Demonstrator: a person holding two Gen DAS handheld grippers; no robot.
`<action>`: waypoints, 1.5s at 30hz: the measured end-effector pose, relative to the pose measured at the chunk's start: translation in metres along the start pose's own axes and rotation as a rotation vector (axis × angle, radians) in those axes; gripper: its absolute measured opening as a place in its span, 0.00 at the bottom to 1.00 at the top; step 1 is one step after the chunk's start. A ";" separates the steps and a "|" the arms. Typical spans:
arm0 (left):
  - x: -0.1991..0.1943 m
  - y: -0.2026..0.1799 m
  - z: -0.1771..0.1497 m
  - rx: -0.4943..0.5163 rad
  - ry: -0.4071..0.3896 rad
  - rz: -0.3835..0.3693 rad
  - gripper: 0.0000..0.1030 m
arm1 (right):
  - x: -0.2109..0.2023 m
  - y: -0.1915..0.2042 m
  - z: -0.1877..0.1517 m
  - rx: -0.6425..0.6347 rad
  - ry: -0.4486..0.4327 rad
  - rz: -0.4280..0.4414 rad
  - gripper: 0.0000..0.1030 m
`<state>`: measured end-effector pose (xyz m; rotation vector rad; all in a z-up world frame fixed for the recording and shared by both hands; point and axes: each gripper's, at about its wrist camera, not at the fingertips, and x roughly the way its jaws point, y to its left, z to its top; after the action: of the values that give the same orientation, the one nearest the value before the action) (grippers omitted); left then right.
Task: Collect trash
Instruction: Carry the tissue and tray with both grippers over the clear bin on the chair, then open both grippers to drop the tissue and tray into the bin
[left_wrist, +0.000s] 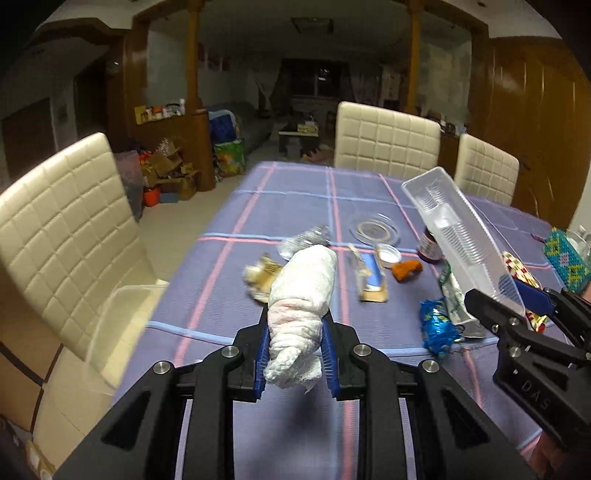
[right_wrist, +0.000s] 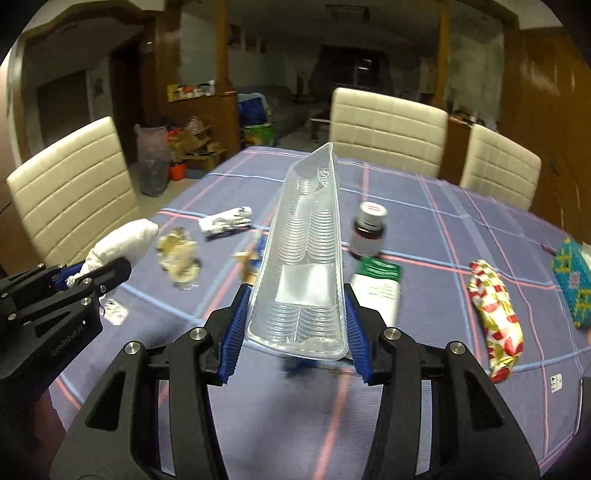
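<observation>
My left gripper (left_wrist: 294, 354) is shut on a crumpled white tissue wad (left_wrist: 301, 295), held above the purple plaid tablecloth (left_wrist: 258, 199). It also shows in the right wrist view (right_wrist: 122, 240). My right gripper (right_wrist: 293, 332) is shut on a clear ribbed plastic tray (right_wrist: 304, 254), tilted up off the table; the tray also shows in the left wrist view (left_wrist: 461, 236). Loose trash lies on the cloth: a crushed clear bottle (left_wrist: 306, 240), a crumpled wrapper (left_wrist: 260, 277), a blue packet (left_wrist: 437, 326), an orange scrap (left_wrist: 406, 269).
A clear plastic bin (left_wrist: 122, 325) stands at the table's left edge by a cream chair (left_wrist: 62, 221). A brown medicine bottle (right_wrist: 367, 230), a green-white box (right_wrist: 378, 286), a red-white wrapper (right_wrist: 496, 321) and a beaded tissue box (right_wrist: 572, 280) sit on the right. A glass dish (left_wrist: 373, 229) lies mid-table.
</observation>
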<state>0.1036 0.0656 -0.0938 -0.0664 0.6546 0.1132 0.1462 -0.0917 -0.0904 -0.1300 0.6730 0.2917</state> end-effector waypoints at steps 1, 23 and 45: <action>-0.003 0.006 0.000 -0.006 -0.008 0.009 0.23 | -0.001 0.008 0.001 -0.010 -0.002 0.010 0.49; 0.004 0.166 -0.007 -0.190 0.005 0.247 0.23 | 0.046 0.161 0.029 -0.230 0.045 0.234 0.49; 0.071 0.260 -0.020 -0.260 0.117 0.335 0.67 | 0.118 0.275 0.048 -0.435 0.071 0.354 0.76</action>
<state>0.1146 0.3273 -0.1596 -0.2146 0.7610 0.5205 0.1780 0.2065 -0.1343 -0.4402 0.6938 0.7763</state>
